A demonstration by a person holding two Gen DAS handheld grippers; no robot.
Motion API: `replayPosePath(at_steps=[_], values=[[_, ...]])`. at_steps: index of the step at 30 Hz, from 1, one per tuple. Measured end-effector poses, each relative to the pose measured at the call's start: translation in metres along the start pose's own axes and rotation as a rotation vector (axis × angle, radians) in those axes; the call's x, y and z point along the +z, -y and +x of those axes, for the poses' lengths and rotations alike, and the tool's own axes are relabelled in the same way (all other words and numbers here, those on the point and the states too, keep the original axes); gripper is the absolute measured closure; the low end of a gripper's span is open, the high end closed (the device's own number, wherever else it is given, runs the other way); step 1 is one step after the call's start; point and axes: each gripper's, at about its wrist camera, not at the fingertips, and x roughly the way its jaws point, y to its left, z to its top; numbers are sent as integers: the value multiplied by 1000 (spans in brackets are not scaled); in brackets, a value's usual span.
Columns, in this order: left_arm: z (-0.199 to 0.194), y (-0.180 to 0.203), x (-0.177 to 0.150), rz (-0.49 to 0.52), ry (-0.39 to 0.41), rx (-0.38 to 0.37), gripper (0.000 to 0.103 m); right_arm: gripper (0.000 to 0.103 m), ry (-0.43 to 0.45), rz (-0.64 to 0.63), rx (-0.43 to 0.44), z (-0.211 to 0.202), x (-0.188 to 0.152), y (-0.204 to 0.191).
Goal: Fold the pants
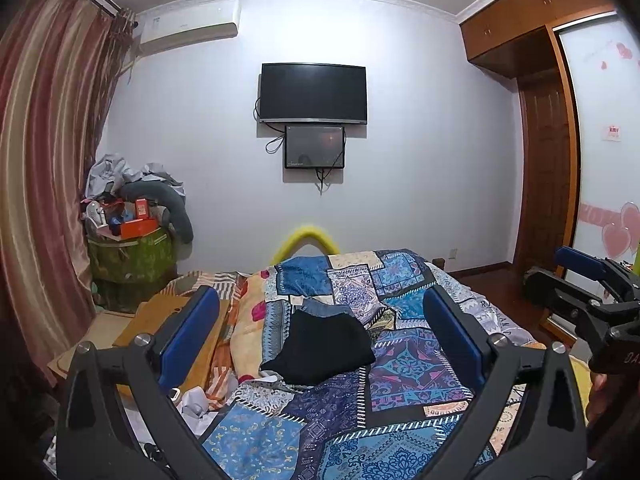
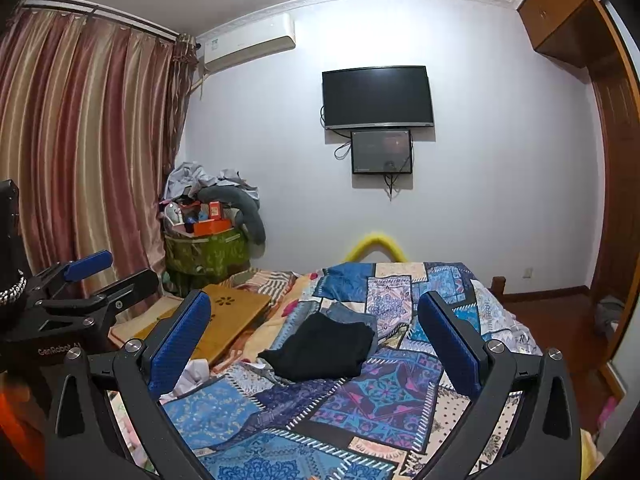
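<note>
Left wrist view, far left: striped curtain down the left edge, with a heaped green basket of clothes and boxes at its foot.
Upper left: white air conditioner high on the wall.
Lower left: wooden lap tray on the bed's edge, partly behind the left finger.
Left gripper: blue-padded fingers spread wide, nothing between them, held above the patchwork quilt.
Centre: black pants lie folded in a loose bundle on the quilt, framed between the two fingers but touching neither; a blue denim piece peeks out just behind them.
Upper centre: dark television on the wall with a smaller screen just under it.
Behind the bed: yellow curved bar rising at the foot.
Right edge: right gripper enters from the side, its fingers apart and empty; a wooden wardrobe stands above it.
Right wrist view, lower left: the left gripper shows beside the curtain, fingers parted.
Right wrist view, centre: the right gripper stands wide and empty over the quilt, with the black pants in the middle of the frame ahead of the fingers, well clear of both.
</note>
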Motion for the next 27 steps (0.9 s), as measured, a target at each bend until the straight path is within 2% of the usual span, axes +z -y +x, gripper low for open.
replayPosePath(at_steps=[27], values=[[6,6,-2,6,-21,-34,0,0,-21,16,-11,-3,1,2]])
